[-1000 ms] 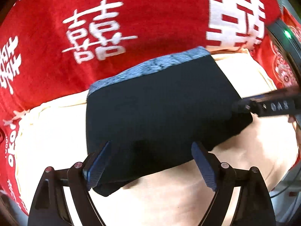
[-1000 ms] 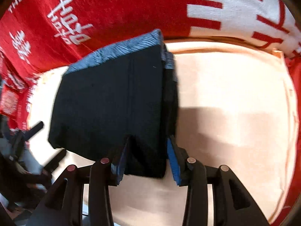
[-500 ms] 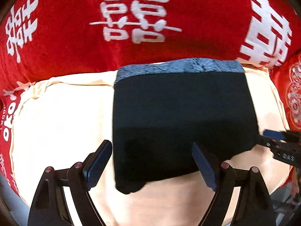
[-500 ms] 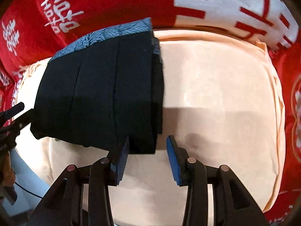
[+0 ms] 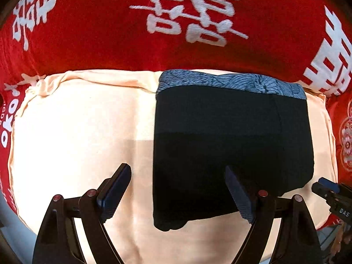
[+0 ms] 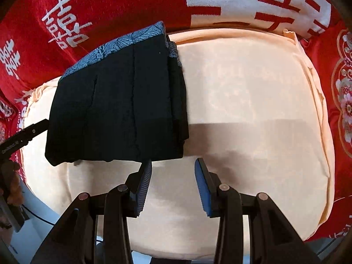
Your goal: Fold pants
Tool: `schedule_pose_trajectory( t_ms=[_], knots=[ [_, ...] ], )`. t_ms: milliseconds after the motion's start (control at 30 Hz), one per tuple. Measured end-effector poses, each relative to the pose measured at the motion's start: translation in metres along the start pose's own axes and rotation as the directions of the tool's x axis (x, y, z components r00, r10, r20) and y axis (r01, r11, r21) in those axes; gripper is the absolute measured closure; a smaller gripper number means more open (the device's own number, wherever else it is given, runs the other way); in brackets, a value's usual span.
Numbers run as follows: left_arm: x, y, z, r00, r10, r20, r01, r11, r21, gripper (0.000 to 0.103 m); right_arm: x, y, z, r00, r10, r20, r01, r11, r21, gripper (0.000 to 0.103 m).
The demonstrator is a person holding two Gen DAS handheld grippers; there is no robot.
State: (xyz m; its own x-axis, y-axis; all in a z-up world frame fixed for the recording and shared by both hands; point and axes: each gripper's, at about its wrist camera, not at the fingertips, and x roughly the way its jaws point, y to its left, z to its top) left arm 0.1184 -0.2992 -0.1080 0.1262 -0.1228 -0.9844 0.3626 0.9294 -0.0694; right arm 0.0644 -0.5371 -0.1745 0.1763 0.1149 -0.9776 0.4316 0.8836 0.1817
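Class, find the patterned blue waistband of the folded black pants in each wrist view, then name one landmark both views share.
Left wrist view: waistband runs along the top edge of the pants, right of centre.
Right wrist view: waistband slants along the pants' upper-left edge, left of centre.
Shared landmark: the peach cloth beneath, bordered by the red blanket with white characters.

A peach-coloured cloth fills the middle and lower frame — its far edge puckered. Behind it, across the top, lies a red blanket with large white characters — floral medallions at right.
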Motion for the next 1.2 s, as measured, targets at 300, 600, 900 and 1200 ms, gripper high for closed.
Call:
schedule_pose_trajectory(
  t_ms=[300, 600, 900, 1200],
  knots=[
    [0.011, 0.009, 0.006, 1.0, 0.017, -0.016, -0.018, 1.0, -0.01, 0.016, -0.001, 0.011, 0.009, 1.0, 0.011, 0.003, -0.011, 1.0, -0.003, 0.032],
    [0.02, 0.015, 0.011, 0.999, 0.012, -0.034, -0.013, 1.0, -0.018, 0.0, 0.003, 0.008, 0.02, 0.998, 0.064, -0.005, -0.064, 0.998, 0.026, 0.024],
    [0.036, 0.028, 0.022, 0.989, -0.111, -0.096, 0.106, 0.993, -0.051, 0.0, 0.005, -0.014, 0.035, 0.988, 0.152, 0.01, -0.153, 0.987, 0.046, 0.022],
    [0.054, 0.042, 0.05, 0.975, -0.205, -0.087, 0.198, 0.977, -0.077, 0.0, 0.034, -0.046, 0.062, 0.956, 0.291, -0.035, -0.287, 0.954, 0.087, 0.021]
  ],
)
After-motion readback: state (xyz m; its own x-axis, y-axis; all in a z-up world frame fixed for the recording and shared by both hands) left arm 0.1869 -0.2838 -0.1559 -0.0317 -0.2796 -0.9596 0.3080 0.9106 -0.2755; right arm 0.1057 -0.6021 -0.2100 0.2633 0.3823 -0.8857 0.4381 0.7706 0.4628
